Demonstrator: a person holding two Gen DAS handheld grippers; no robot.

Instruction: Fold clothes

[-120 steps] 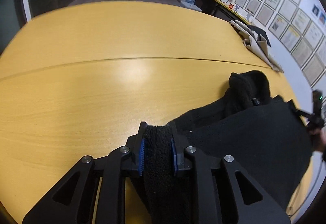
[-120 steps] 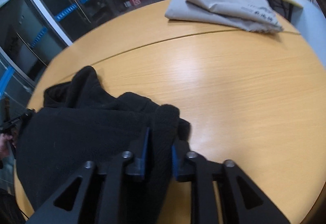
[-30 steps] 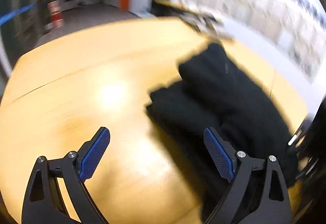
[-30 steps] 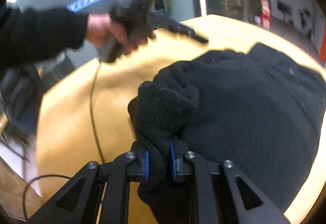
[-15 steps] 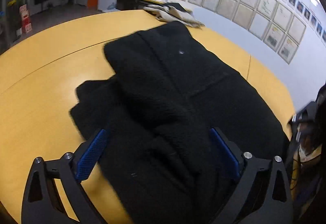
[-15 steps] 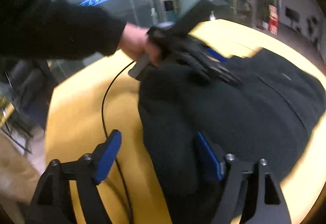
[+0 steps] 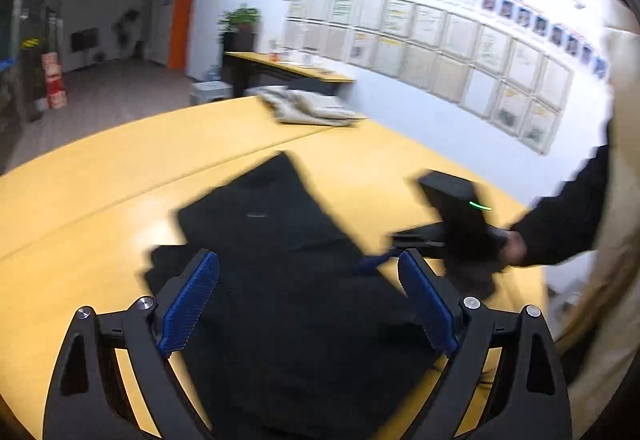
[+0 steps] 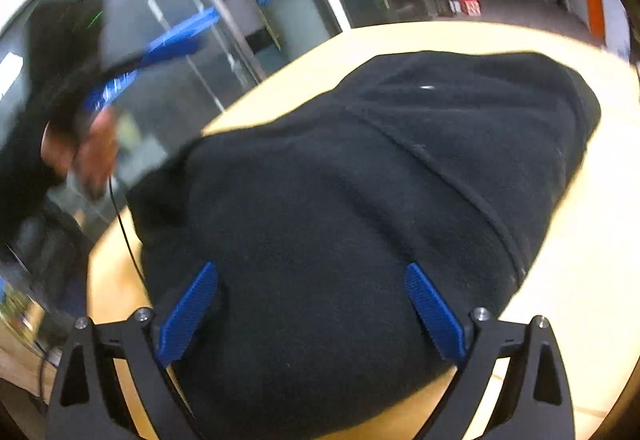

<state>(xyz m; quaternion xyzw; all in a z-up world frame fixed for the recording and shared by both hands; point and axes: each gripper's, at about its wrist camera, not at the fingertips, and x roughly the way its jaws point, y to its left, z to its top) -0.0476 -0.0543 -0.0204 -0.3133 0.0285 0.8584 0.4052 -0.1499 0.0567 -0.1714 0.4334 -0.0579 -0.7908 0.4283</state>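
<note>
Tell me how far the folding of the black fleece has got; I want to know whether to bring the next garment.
Done: the black fleece lies folded over itself in a compact bundle on the yellow table. In hand: nothing; the left gripper stands open above the cloth, and the right gripper has just been opening, with no cloth pinched. Left: perhaps a last tidy, then likely moving it by the beige garment.

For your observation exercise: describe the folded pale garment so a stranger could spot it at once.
Start at the big yellow wooden table. At its far edge, toward the wall of framed papers, lies the pale grey-beige garment. Unlike the black fleece lying nearer, it is light-coloured.
</note>
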